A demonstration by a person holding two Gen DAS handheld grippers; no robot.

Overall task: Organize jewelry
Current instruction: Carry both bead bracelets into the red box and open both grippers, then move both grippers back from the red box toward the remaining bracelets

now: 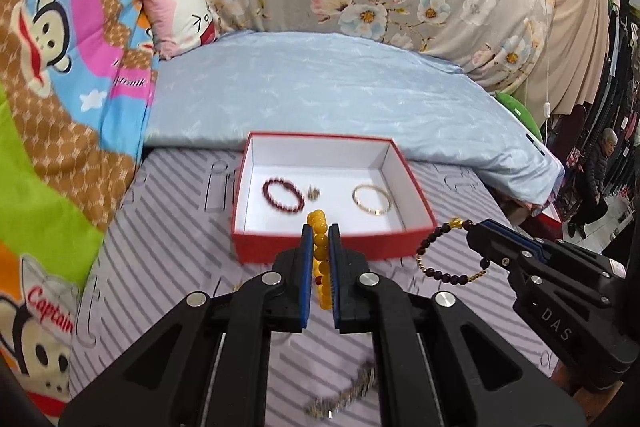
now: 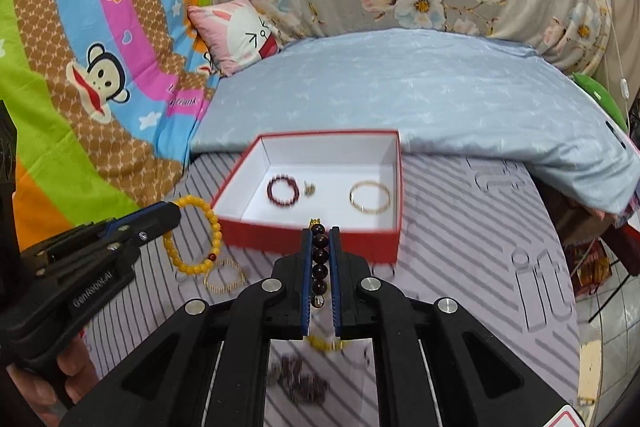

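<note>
From the left wrist camera, the left claw (image 1: 320, 231) is clamped on a yellow bead bracelet (image 1: 319, 223), whose beads run up between the two blue-edged fingers and poke out past the tips. Just beyond it a red box (image 1: 256, 247) with a white inside sits on the striped bed sheet (image 1: 168, 267). In the box lie a dark red bead bracelet (image 1: 283, 193), a small charm (image 1: 313, 192) (too blurred to make out) and a thin gold bangle (image 1: 372, 199), the charm beside the red bracelet and the bangle well apart to the right. At the right the right claw (image 1: 474, 227) grips a dark bead bracelet (image 1: 452, 254) with gold spacers, which hangs in a loop to the right of the box's near corner. A silvery chain (image 1: 344, 397) lies blurred on the sheet below the left claw.

From the right wrist camera, the right claw (image 2: 320, 233) is closed on the dark bead bracelet (image 2: 320, 255), a row of beads lined up between its fingers. The red box (image 2: 312, 233) lies straight ahead with the same three pieces inside. To the left, the left claw (image 2: 174, 213) holds up the yellow bead bracelet (image 2: 212, 227), which hangs as an open ring just beside the box's left wall. A pale gold bracelet (image 2: 224, 281) rests on the sheet under it.
</note>
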